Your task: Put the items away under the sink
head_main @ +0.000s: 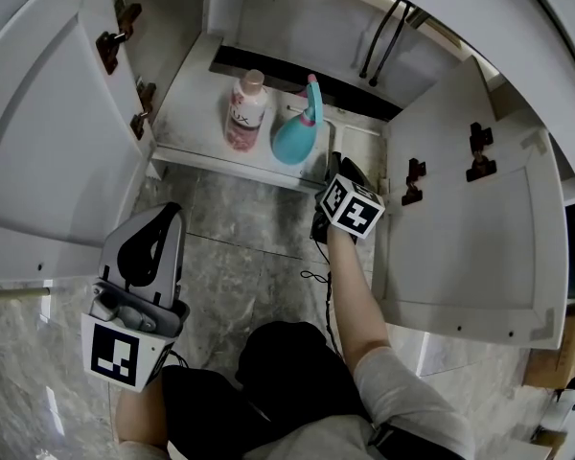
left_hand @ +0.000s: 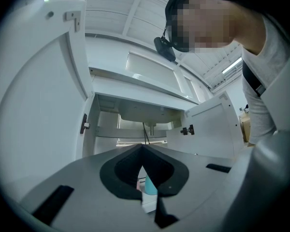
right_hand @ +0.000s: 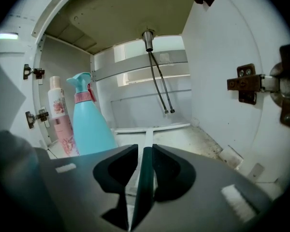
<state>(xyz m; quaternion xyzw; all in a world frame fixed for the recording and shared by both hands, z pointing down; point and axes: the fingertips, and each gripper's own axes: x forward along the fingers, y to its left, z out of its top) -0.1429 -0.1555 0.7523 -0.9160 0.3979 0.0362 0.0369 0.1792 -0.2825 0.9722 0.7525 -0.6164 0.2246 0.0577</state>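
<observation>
Head view has the teal spray bottle (head_main: 295,134) and pink bottle (head_main: 245,113) upright, side by side, on the cabinet floor (head_main: 194,113) under the sink. My right fingers (right_hand: 176,170), slightly parted and empty, hover near them. My left fingers (left_hand: 121,170) meet at the tips, also empty. Stowing looks done, so next I'd back out without knocking the bottles.

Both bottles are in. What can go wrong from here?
1. The right gripper, open and empty, sits close to the teal spray bottle; a leftward swing may tip it into the pink bottle beside it.
2. The right door's hinge is near that gripper and could snag it.
</observation>
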